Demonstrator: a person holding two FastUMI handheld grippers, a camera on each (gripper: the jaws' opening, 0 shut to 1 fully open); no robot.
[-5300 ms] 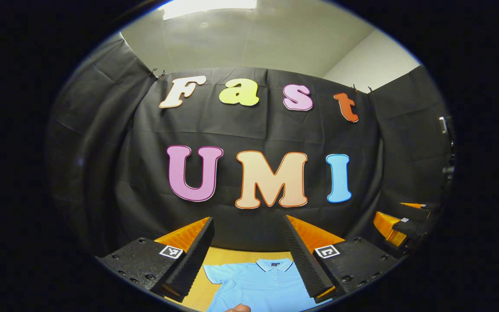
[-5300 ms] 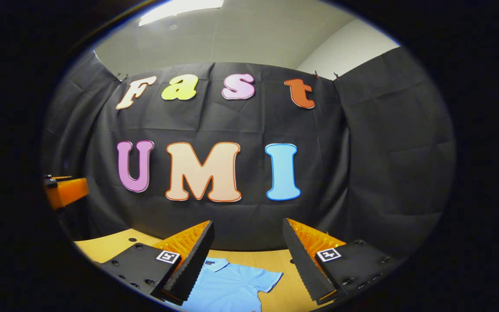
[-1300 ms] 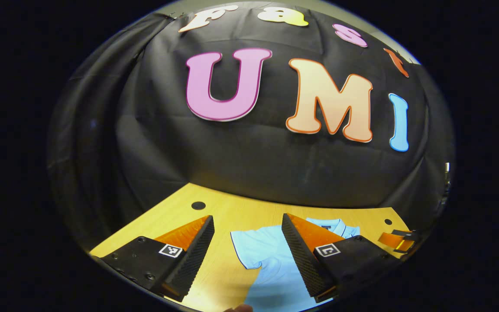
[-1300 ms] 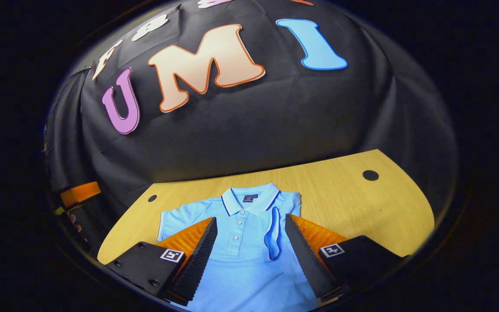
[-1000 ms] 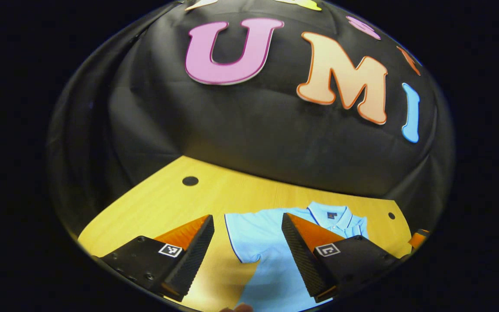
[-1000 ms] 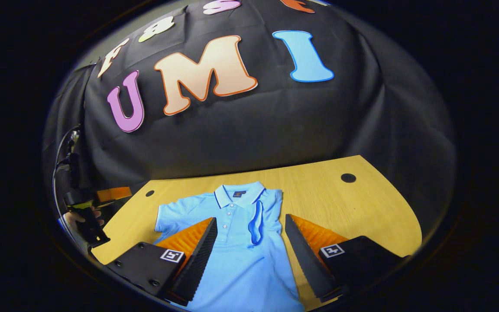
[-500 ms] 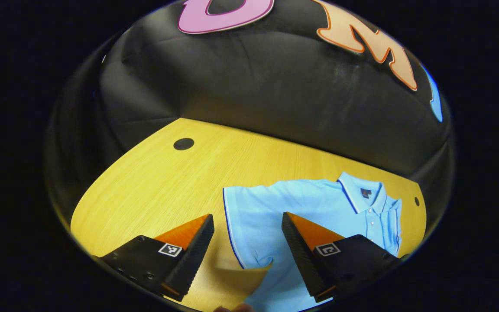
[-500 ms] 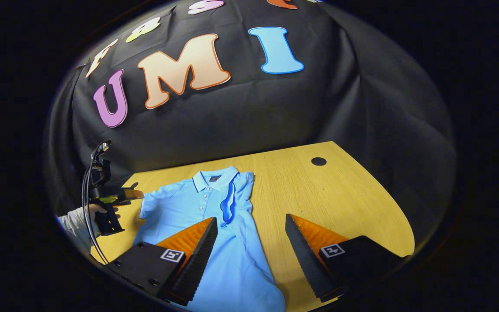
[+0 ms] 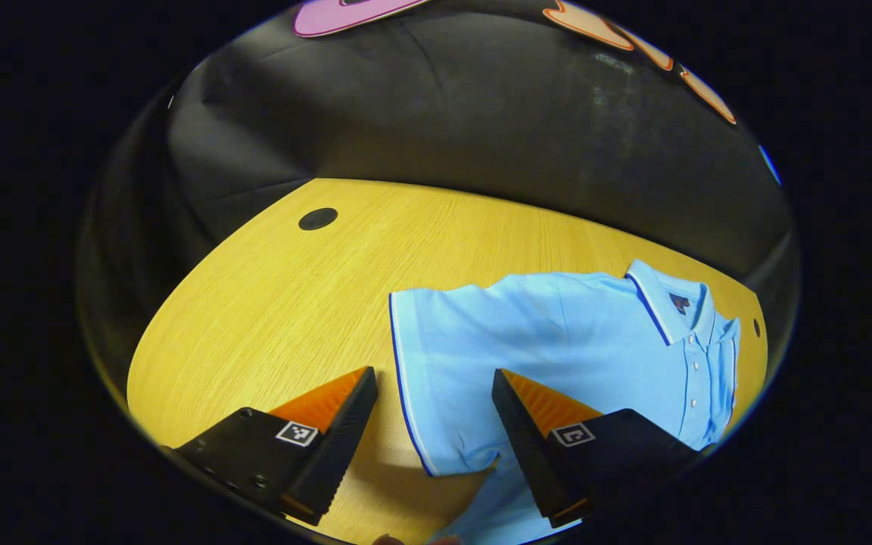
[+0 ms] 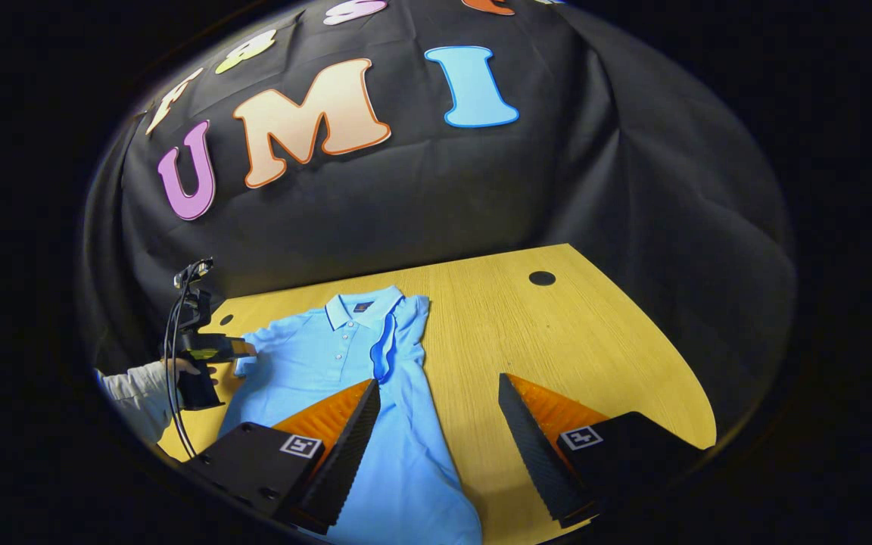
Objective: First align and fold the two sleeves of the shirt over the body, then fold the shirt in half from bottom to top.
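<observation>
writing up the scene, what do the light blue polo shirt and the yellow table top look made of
Light blue polo shirt: soft matte knit, probably cotton; it drapes in folds, with a dark-piped collar and small buttons.
Yellow table top: light wood or wood-look laminate, going by the fine straight grain lines and smooth, low sheen.

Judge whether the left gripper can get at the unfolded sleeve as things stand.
Probably yes. The left gripper is open, and the sleeve lies flat on the table with its cuff between the fingers. Nothing sits between them, though how far above the cloth it hovers is hard to tell.
</observation>
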